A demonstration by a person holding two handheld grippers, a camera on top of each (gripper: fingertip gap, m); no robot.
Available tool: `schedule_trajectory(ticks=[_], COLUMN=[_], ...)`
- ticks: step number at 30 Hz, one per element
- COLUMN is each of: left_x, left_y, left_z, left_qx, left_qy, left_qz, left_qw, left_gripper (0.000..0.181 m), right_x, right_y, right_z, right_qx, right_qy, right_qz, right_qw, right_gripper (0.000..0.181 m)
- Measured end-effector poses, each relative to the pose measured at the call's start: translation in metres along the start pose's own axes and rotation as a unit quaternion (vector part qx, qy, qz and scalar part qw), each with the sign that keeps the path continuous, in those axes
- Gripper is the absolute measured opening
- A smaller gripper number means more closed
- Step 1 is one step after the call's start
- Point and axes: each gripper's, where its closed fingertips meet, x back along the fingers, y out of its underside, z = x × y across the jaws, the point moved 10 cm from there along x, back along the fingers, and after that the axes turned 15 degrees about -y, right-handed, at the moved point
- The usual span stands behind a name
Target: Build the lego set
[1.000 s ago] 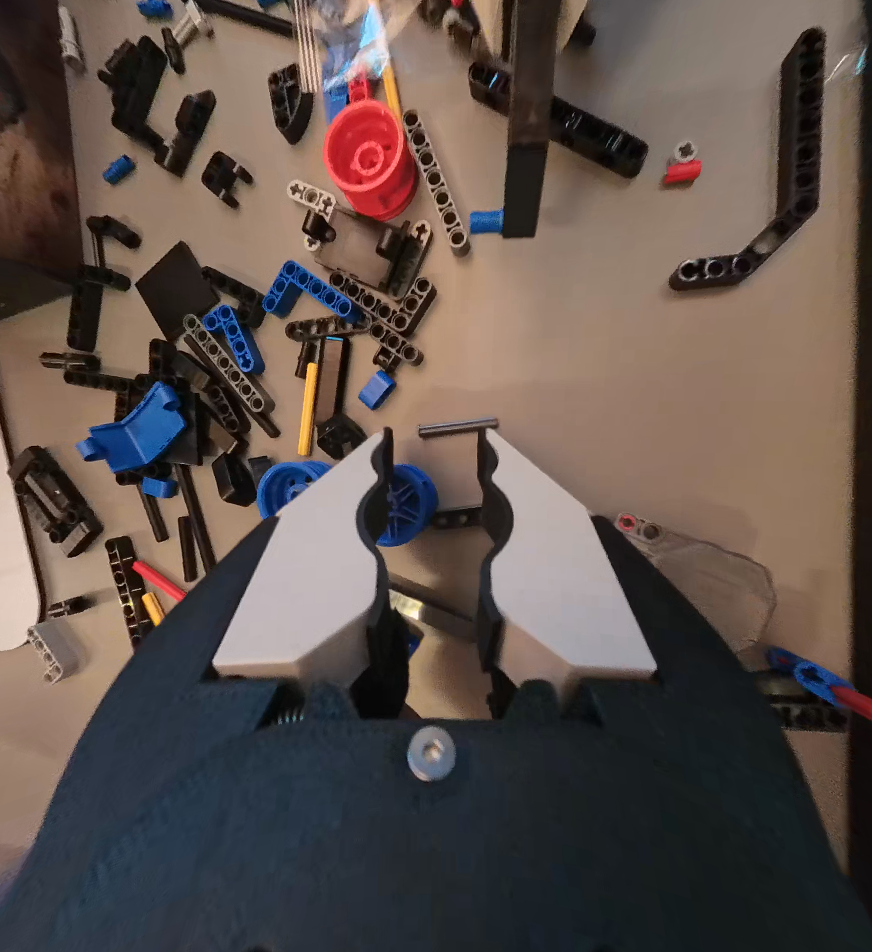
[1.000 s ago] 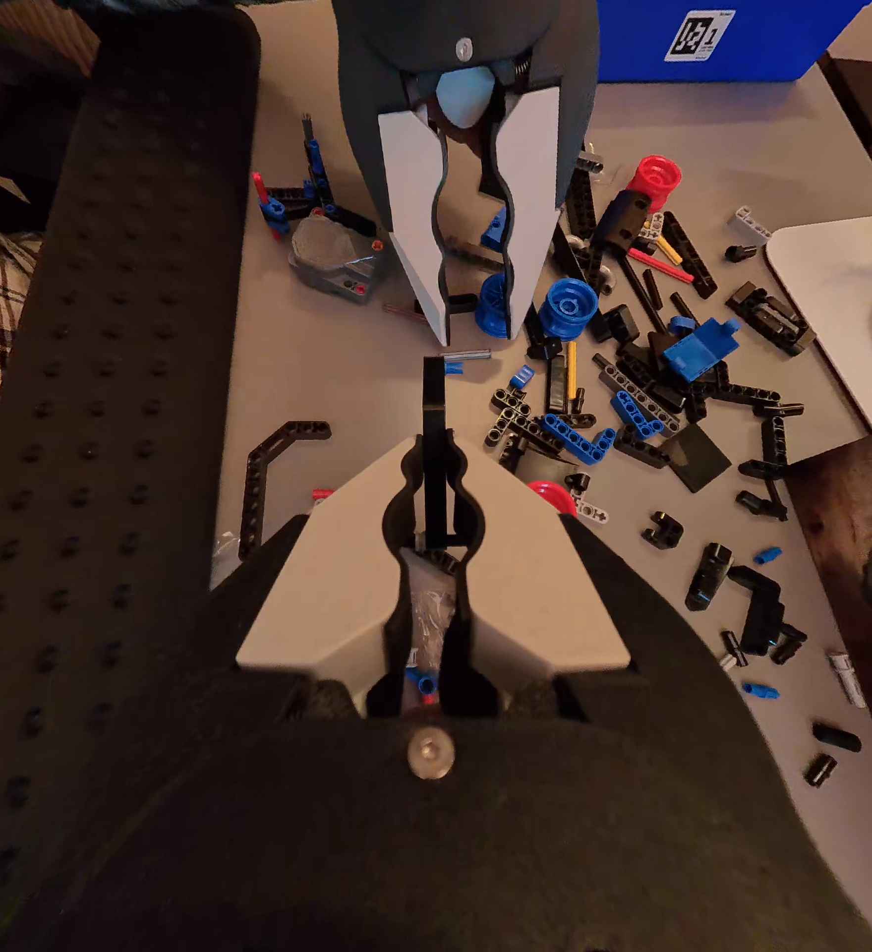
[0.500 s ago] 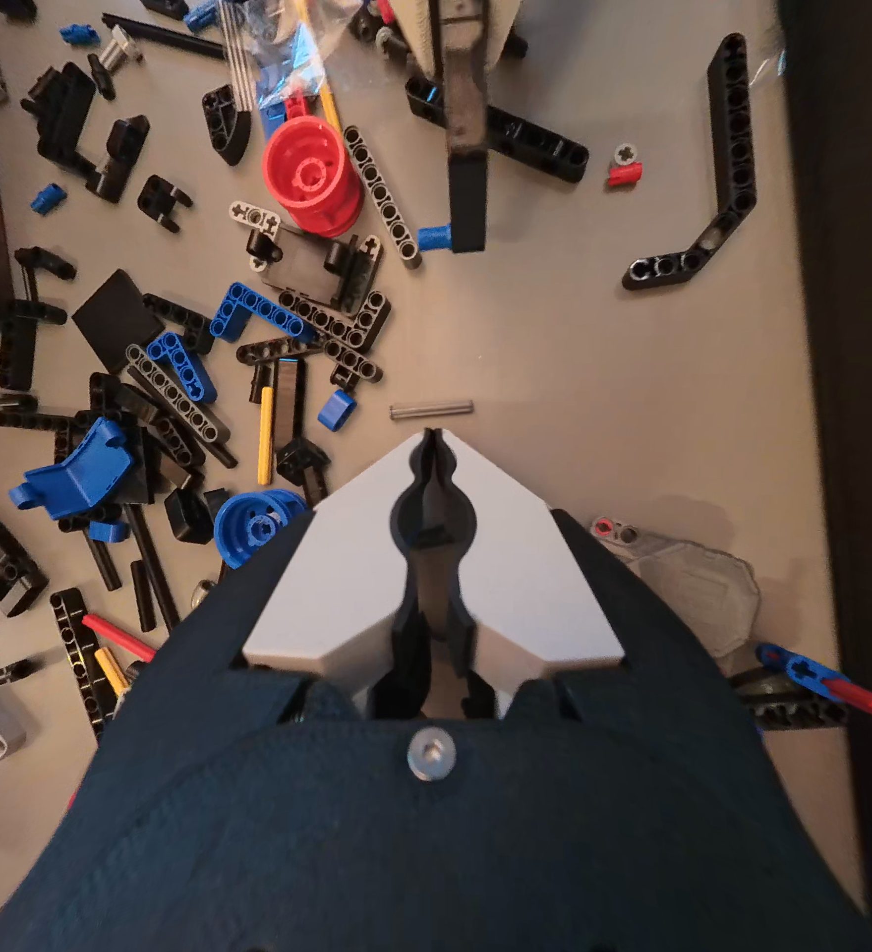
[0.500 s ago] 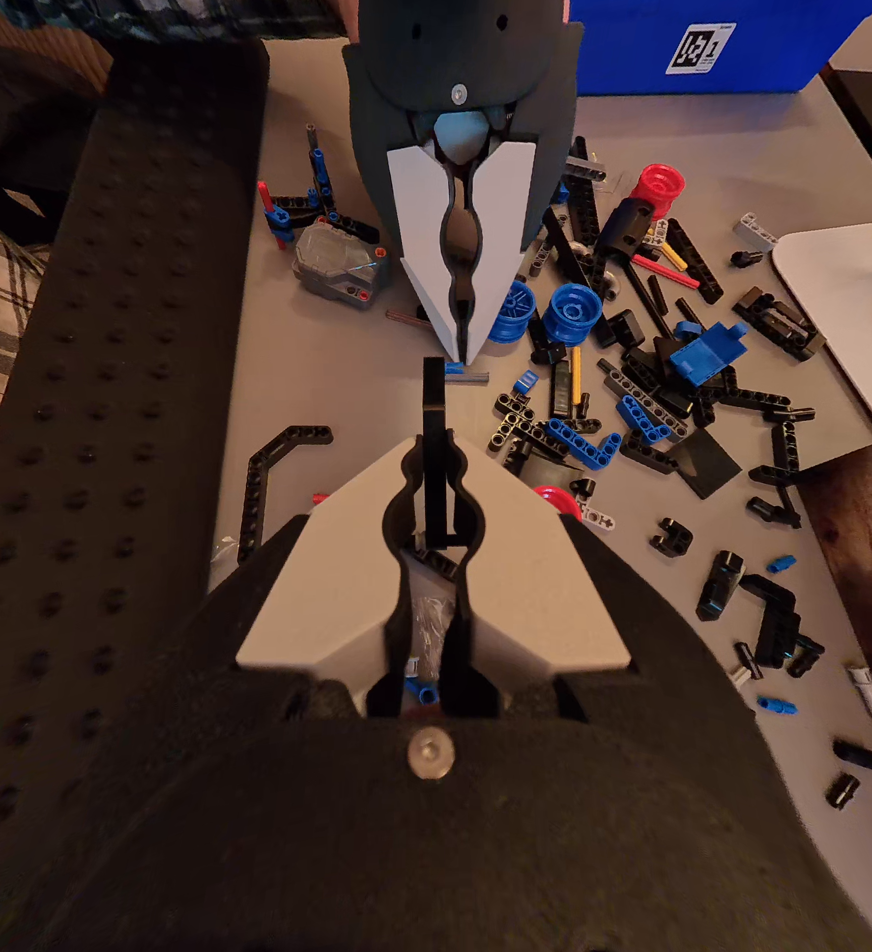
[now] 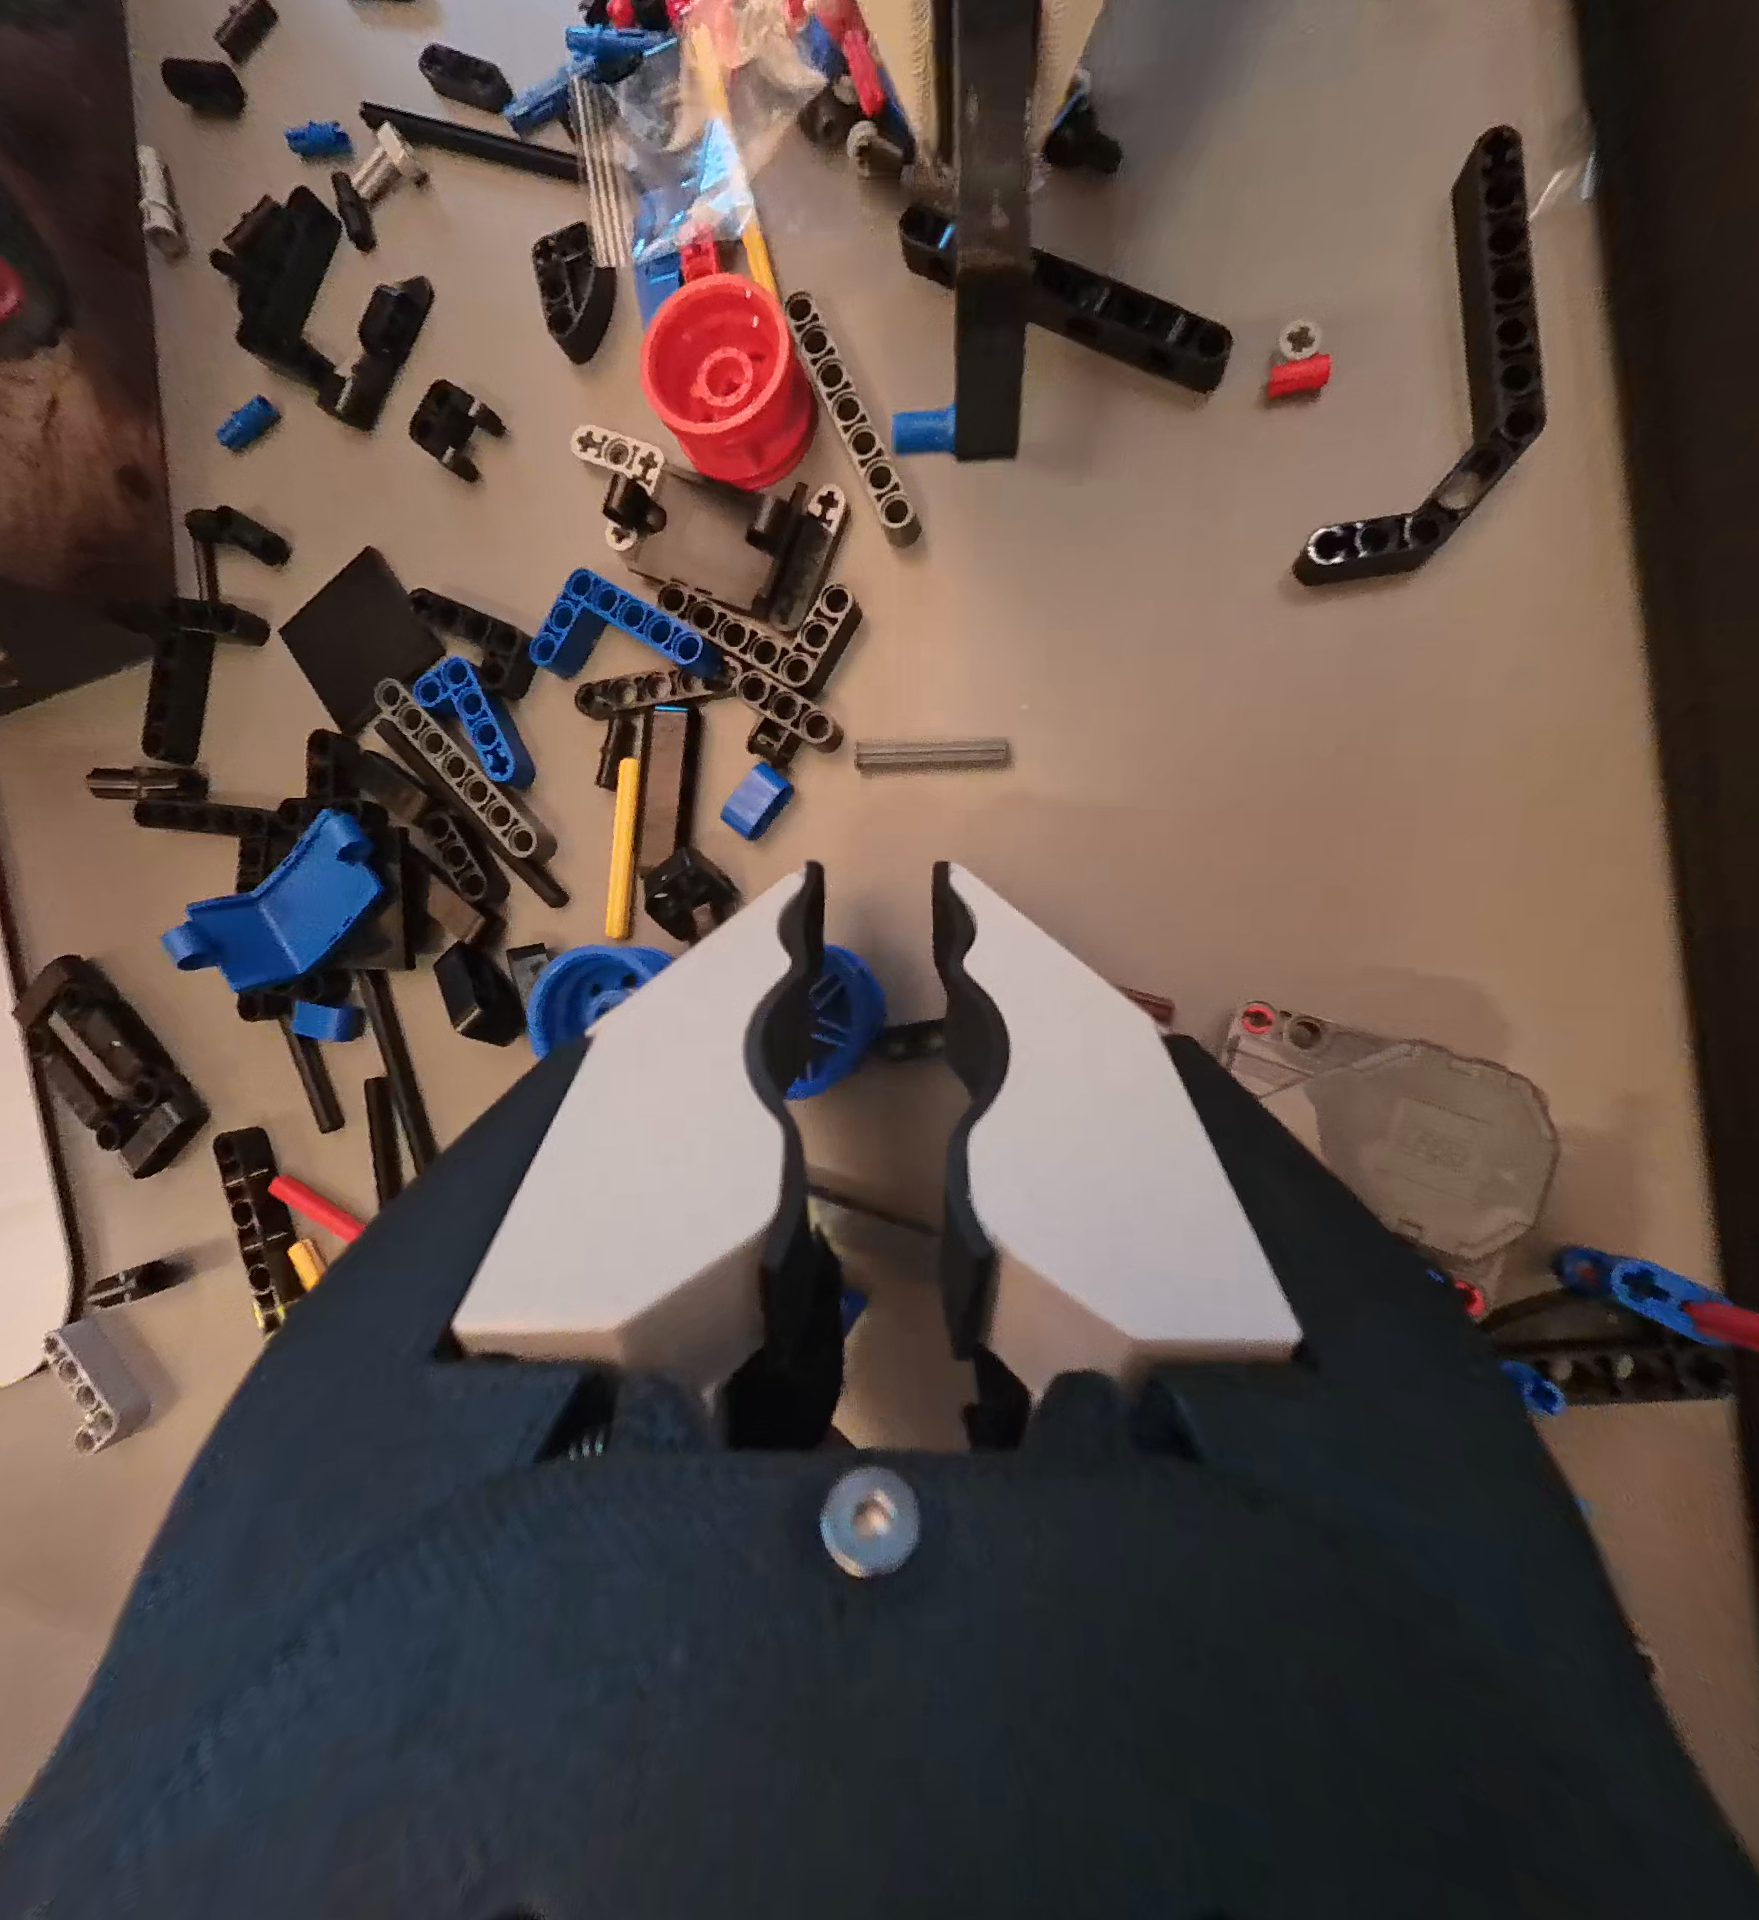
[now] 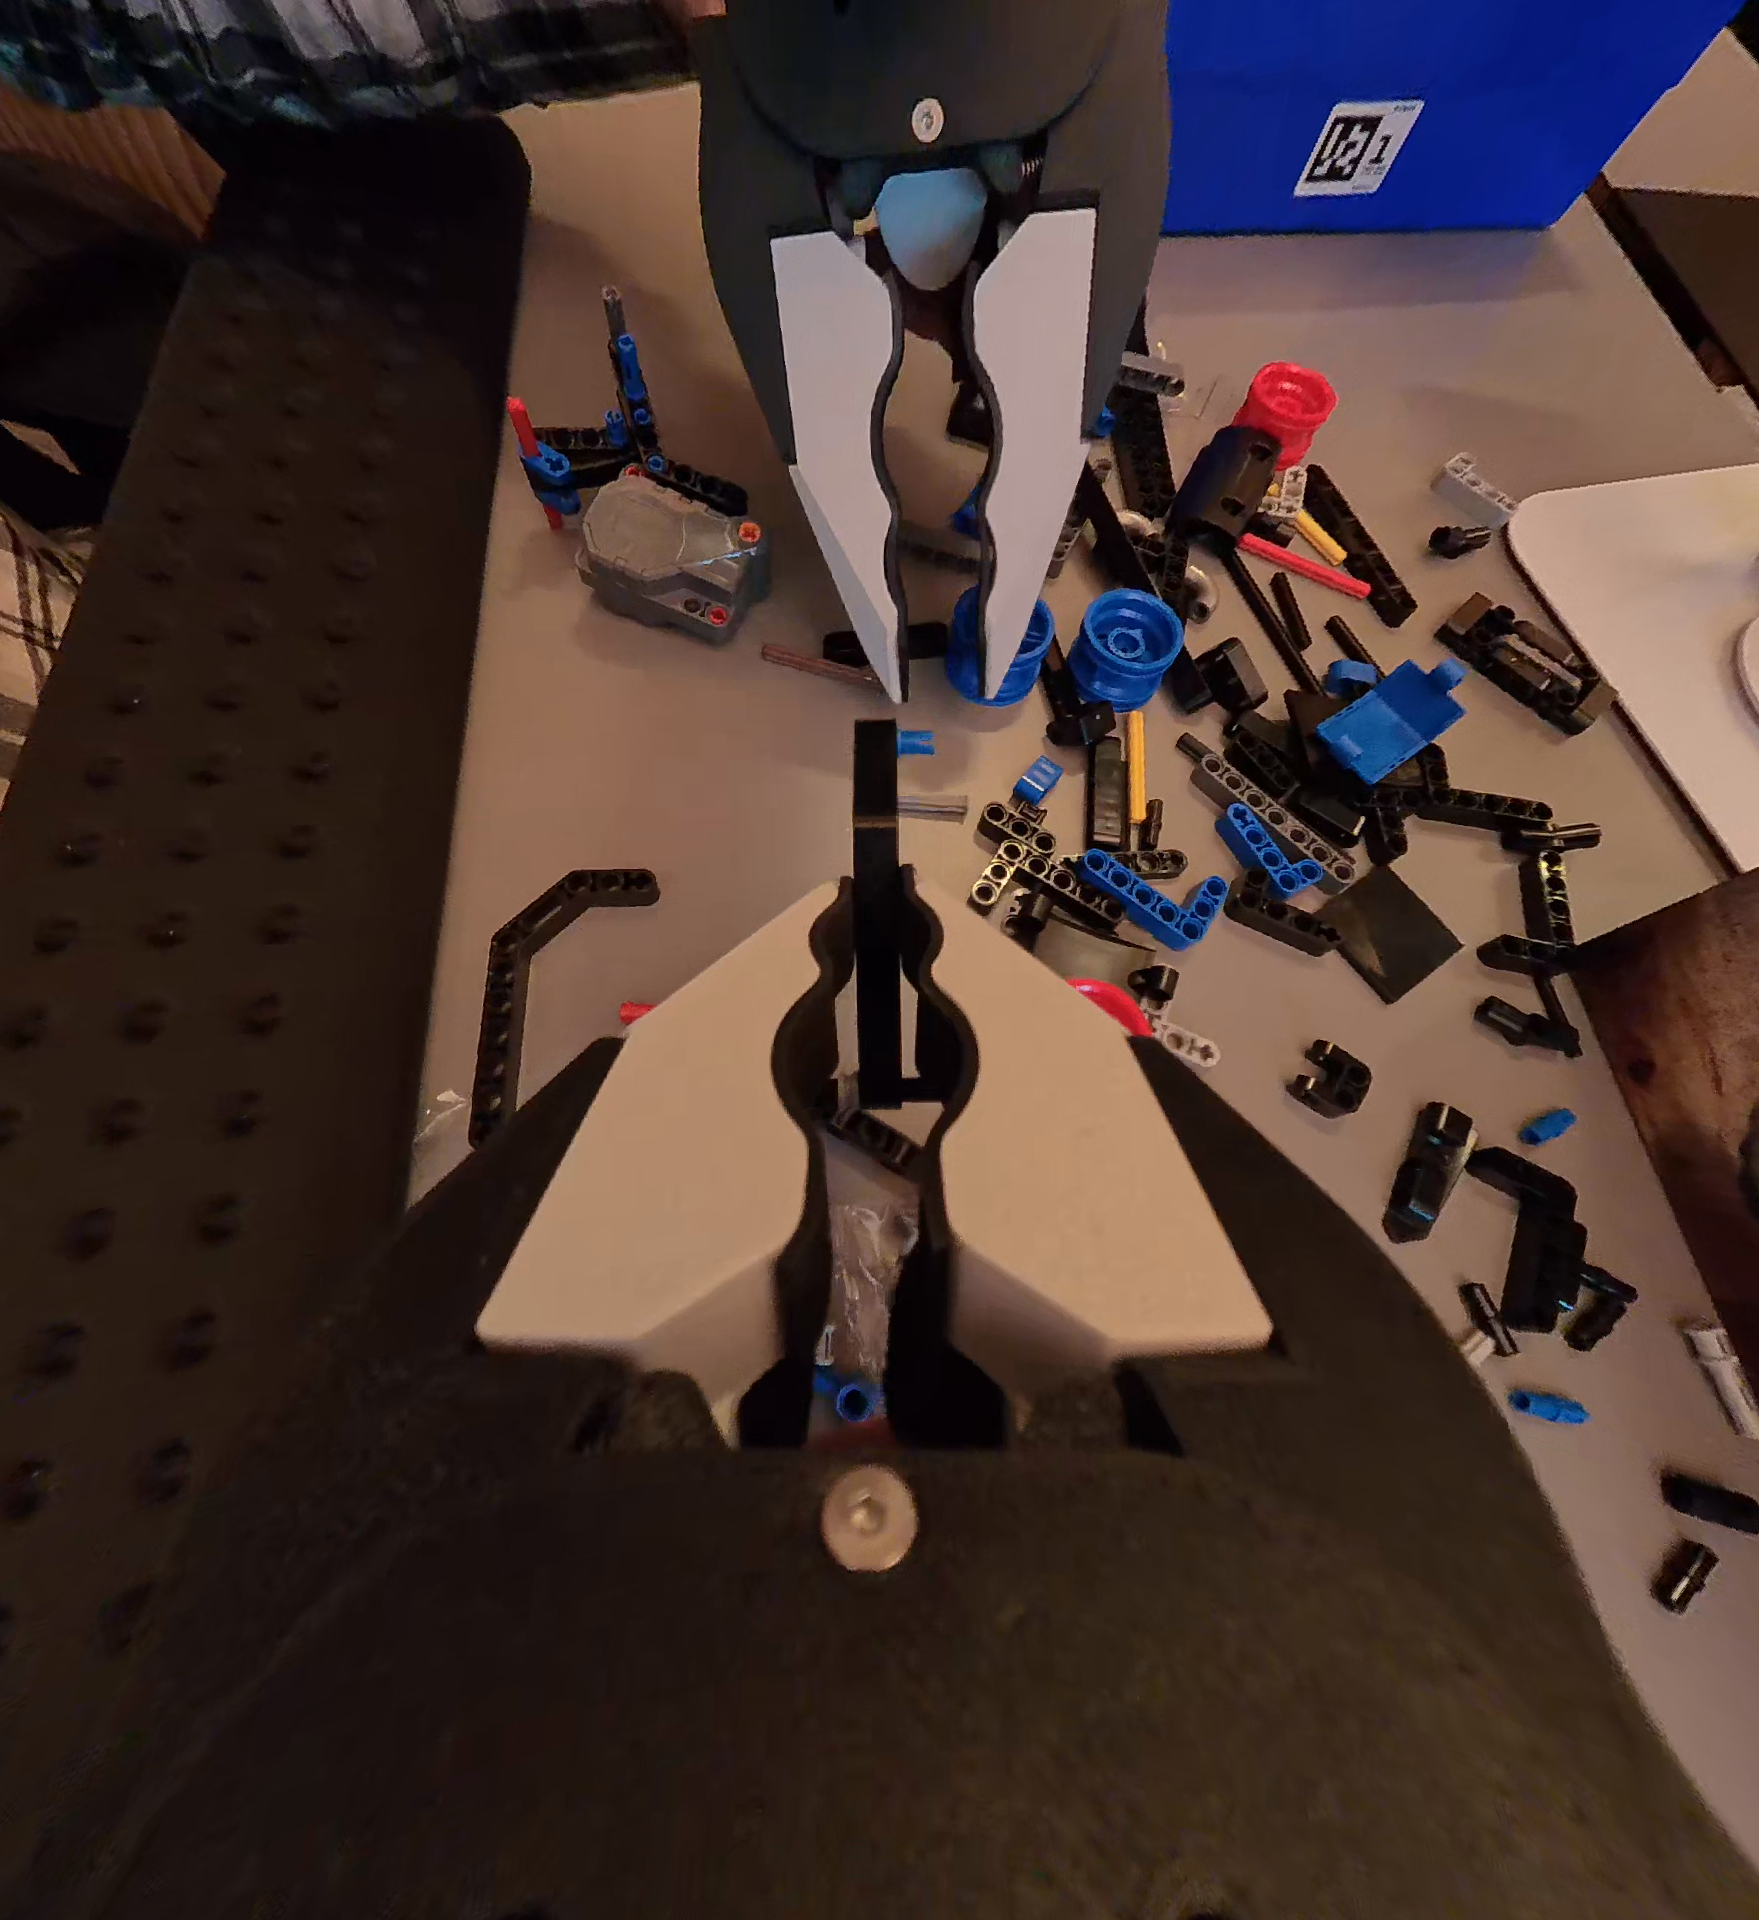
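Note:
My right gripper [image 6: 875, 883] is shut on a black beam [image 6: 875, 831] that sticks out forward, with a blue pin [image 6: 914, 741] at its far end. The beam [image 5: 984, 312] and pin [image 5: 922, 429] also show in the left wrist view. My left gripper [image 5: 877, 878] is open and empty, low over the table. A blue wheel [image 5: 839, 1013] lies partly between its fingers, under the left one. In the right wrist view the left gripper [image 6: 942, 681] faces me with that wheel [image 6: 994, 655] at its tip. A grey axle [image 5: 932, 755] lies just ahead of it.
A pile of loose black, blue and grey beams [image 5: 626, 623] lies to the left, with a red wheel [image 5: 724, 379] and a second blue wheel [image 6: 1124, 644]. A grey motor [image 6: 667, 561], a bent black beam [image 5: 1477, 364], a black dotted mat [image 6: 231, 727] and a blue box [image 6: 1426, 104] surround the work area.
My left gripper was open, shut half a second ago near the grey axle, and is open again, back over the blue wheel. The right gripper kept hold of the black beam.

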Motion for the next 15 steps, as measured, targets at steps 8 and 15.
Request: schedule_trajectory(ticks=[8,15], left_x=[0.003,0.007], left_y=[-0.001,-0.004], left_z=[-0.003,-0.007], left_qx=[0.013,0.02], left_qy=[-0.024,-0.044], left_qz=[0.025,0.057], left_qw=[0.999,0.997], left_gripper=[0.019,0.02], right_x=[0.012,0.029], right_y=[-0.002,0.003], right_z=[0.01,0.022], right_qx=[-0.069,-0.132], right_qy=[-0.018,-0.039], right_qz=[0.082,0.178], right_qw=[0.994,0.974], right_gripper=[0.006,0.005])
